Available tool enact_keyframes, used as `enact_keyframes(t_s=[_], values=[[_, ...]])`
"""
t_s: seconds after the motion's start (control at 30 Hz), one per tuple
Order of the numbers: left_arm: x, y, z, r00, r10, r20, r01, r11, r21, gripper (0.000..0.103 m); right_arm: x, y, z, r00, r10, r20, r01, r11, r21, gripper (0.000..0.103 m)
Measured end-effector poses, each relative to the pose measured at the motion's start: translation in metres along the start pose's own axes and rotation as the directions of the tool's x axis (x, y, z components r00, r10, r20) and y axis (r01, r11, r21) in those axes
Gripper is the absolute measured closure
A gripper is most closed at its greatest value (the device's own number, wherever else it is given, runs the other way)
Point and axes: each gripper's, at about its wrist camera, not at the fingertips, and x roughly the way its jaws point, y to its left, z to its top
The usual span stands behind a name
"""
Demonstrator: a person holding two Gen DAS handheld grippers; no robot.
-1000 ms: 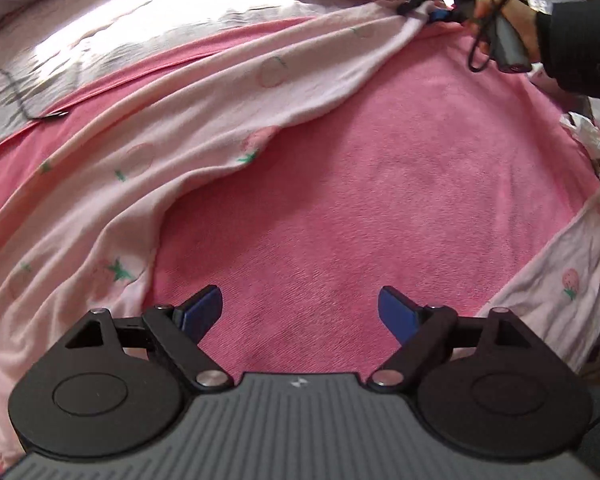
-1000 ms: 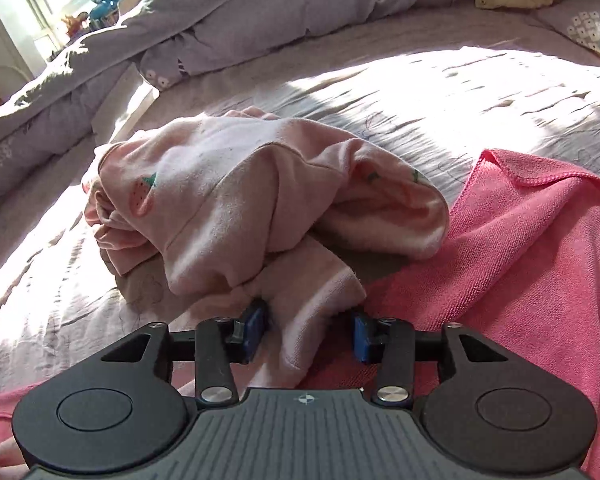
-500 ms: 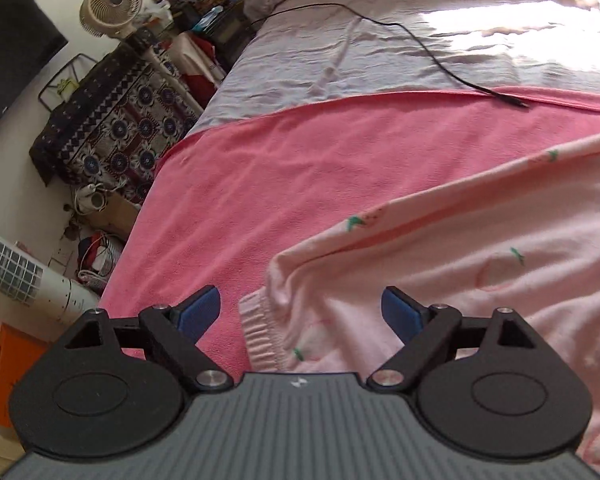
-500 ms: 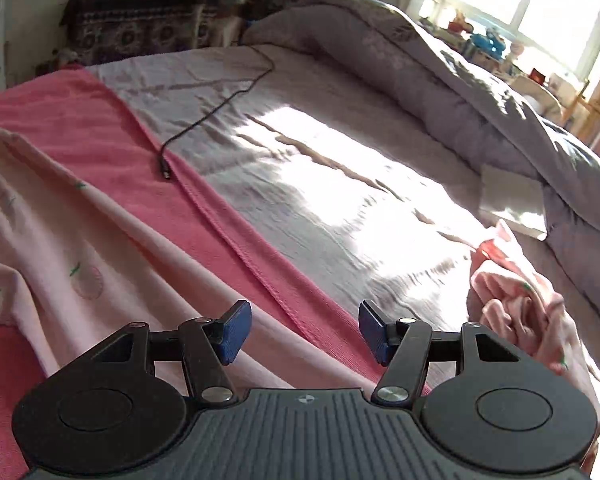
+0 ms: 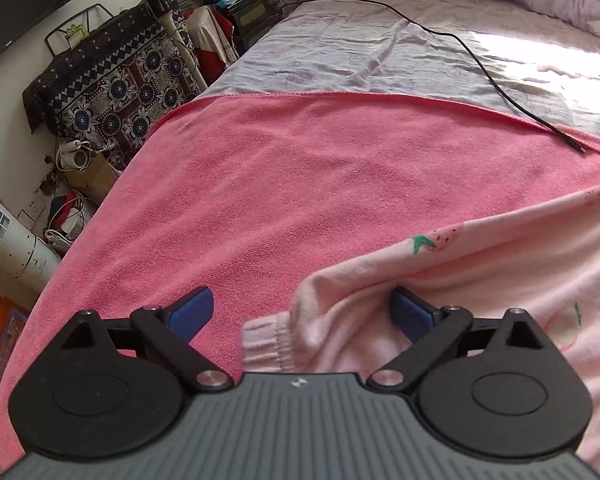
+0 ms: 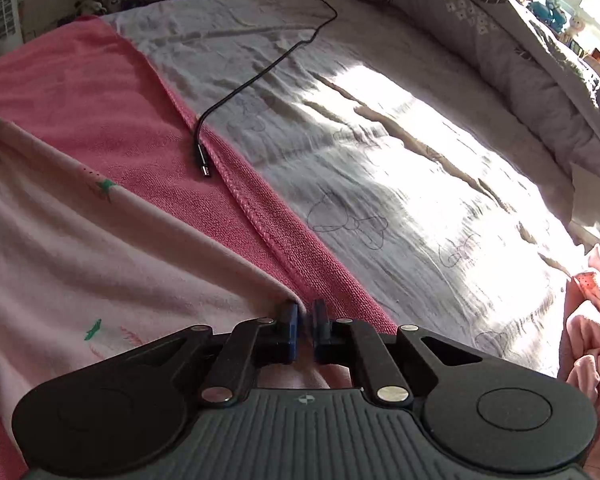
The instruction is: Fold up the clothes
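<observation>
A wide bed covered by a wrinkled pale grey sheet (image 6: 380,152) fills both views, with a rumpled grey floral duvet (image 6: 520,52) bunched along its far side. Over the near part of the bed lies a bright pink terry towel (image 5: 300,184), its stitched edge running across the sheet. On that towel rests the pale pink cotton garment printed with small strawberries (image 5: 500,264), spread out flat; its ribbed cuff end sits at the left wrist camera's lower middle and its opposite edge reaches the towel's border in the right wrist view.

A second crumpled pink garment (image 6: 592,320) lies on the sheet at the right edge of the right view, well apart from the first.

The left gripper (image 5: 302,314) has its blue-padded fingers spread wide, straddling the cuff end of the strawberry garment without pressing it. The right gripper (image 6: 305,320) has its fingers drawn almost together, pinching the garment's edge between the pads.

A thin black cable (image 6: 260,76) trails across the sheet, its plug end resting on the towel's border. Beside the bed stands a dark patterned cloth-covered piece of furniture (image 5: 112,80).
</observation>
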Motion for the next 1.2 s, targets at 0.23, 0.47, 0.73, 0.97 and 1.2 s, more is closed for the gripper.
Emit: enact_keyframes(t_s=[0.23,0.47,0.73,0.97,1.2], values=[[0.0,0.027,0.006,0.997,-0.07,-0.022,0.067,0.992,-0.102,0.0,-0.002,-0.02,-0.004,0.998,-0.045,0.042,0.039,0.99,0.135,0.047],[-0.019,0.065,0.005,0.985,-0.168,-0.035,0.156,0.962,-0.224,0.002,-0.068,-0.043,-0.036,0.996,0.044,0.084,-0.076,0.901,0.426,0.034],[-0.09,0.092,-0.041,0.992,-0.117,-0.04,0.107,0.975,-0.195,0.003,-0.138,0.106,-0.067,0.881,0.471,0.055,-0.463,0.83,0.312,0.035],[-0.146,0.096,-0.136,0.973,-0.144,-0.18,0.086,0.951,-0.298,0.003,-0.154,0.199,-0.078,0.784,0.62,-0.034,-0.589,0.761,0.273,0.035],[-0.126,0.124,-0.219,0.917,-0.327,-0.23,0.051,0.666,-0.744,0.003,-0.161,0.225,-0.114,0.845,0.526,-0.1,-0.519,0.85,0.089,0.034]])
